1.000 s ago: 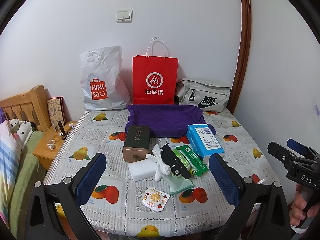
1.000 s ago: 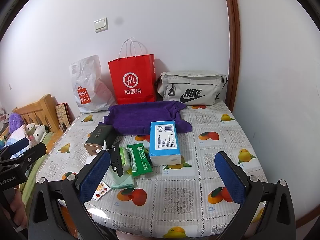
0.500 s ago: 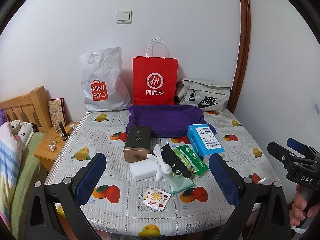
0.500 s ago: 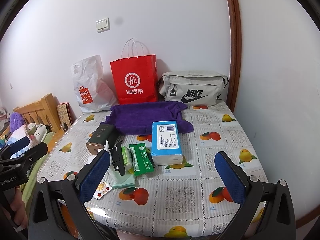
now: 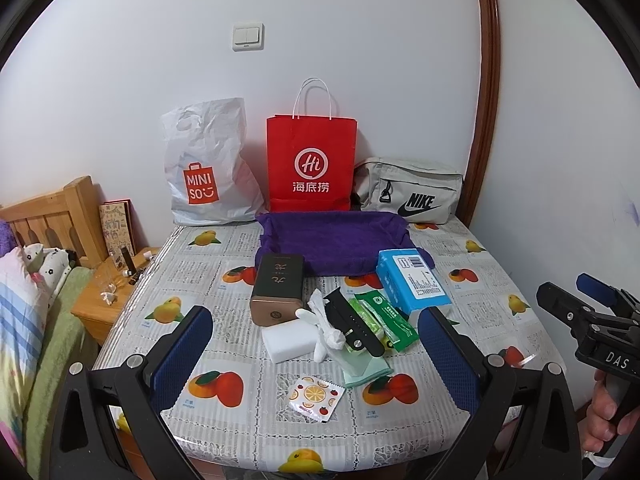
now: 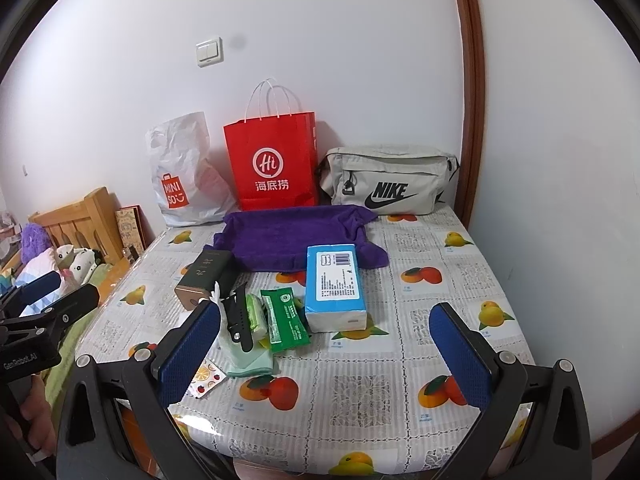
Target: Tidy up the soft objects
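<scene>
A purple towel [image 5: 336,240] lies spread at the table's back middle, also in the right wrist view [image 6: 292,236]. A blue tissue pack [image 5: 412,282] [image 6: 335,286], green wipes packs [image 5: 384,316] [image 6: 284,316], a pale green cloth [image 5: 366,368] [image 6: 250,360], a white sponge block [image 5: 290,338] and a white soft toy [image 5: 326,330] lie mid-table. My left gripper [image 5: 314,352] is open and empty above the front edge. My right gripper [image 6: 326,348] is open and empty, also at the front.
A red paper bag [image 5: 312,164], a white Miniso bag [image 5: 208,168] and a grey Nike pouch [image 5: 408,192] stand along the back wall. A dark box [image 5: 278,288], a black strap [image 5: 352,324] and a fruit-print sachet [image 5: 316,394] lie on the table [image 5: 480,280]. A bed [image 5: 36,320] and a nightstand are to the left.
Both views have drifted slightly, so the table's things sit a little lower in frame. Nothing on the table has moved and both grippers have stayed open.
</scene>
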Tool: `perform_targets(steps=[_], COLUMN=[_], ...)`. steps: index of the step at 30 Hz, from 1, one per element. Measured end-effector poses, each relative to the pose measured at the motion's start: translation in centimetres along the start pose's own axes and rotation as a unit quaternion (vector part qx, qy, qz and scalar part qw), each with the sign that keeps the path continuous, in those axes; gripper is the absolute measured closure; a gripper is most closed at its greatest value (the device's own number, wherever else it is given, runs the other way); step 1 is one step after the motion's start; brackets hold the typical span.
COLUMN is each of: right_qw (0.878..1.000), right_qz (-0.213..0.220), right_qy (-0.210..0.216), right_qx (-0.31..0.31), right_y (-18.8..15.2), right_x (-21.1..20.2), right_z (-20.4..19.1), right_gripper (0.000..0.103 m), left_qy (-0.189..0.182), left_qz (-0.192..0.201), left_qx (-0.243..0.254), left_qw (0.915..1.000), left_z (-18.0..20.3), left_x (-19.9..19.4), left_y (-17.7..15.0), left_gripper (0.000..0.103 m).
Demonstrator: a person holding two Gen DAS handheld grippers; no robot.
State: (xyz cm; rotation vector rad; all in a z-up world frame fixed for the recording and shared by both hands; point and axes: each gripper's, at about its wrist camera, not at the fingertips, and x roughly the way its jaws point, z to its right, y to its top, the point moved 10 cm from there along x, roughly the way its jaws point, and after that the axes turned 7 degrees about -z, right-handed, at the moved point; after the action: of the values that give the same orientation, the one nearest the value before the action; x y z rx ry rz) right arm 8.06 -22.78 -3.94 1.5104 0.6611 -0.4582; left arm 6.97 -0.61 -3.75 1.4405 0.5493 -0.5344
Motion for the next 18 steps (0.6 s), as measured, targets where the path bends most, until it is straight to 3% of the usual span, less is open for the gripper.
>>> perform_targets(steps=[11, 18], right_qw=[1.000, 1.000], right_qz=[0.003, -0.007], right_qy=[0.006, 0.021], right_qx=[-0.001, -0.015], right_y=[0.2, -0.3], right_x=[0.0, 1.5], right_z=[-0.2, -0.9], right_gripper=[0.000, 0.000], left_qy=[0.003, 0.002], left_qz=[-0.006, -0.024], left_qx=[0.001, -0.001], left_qw=[1.0000, 0.9997], left_z=[0.0, -0.7], left_x=[0.1, 2.1], left_y=[0.0, -0.3], left_gripper=[0.000, 0.000])
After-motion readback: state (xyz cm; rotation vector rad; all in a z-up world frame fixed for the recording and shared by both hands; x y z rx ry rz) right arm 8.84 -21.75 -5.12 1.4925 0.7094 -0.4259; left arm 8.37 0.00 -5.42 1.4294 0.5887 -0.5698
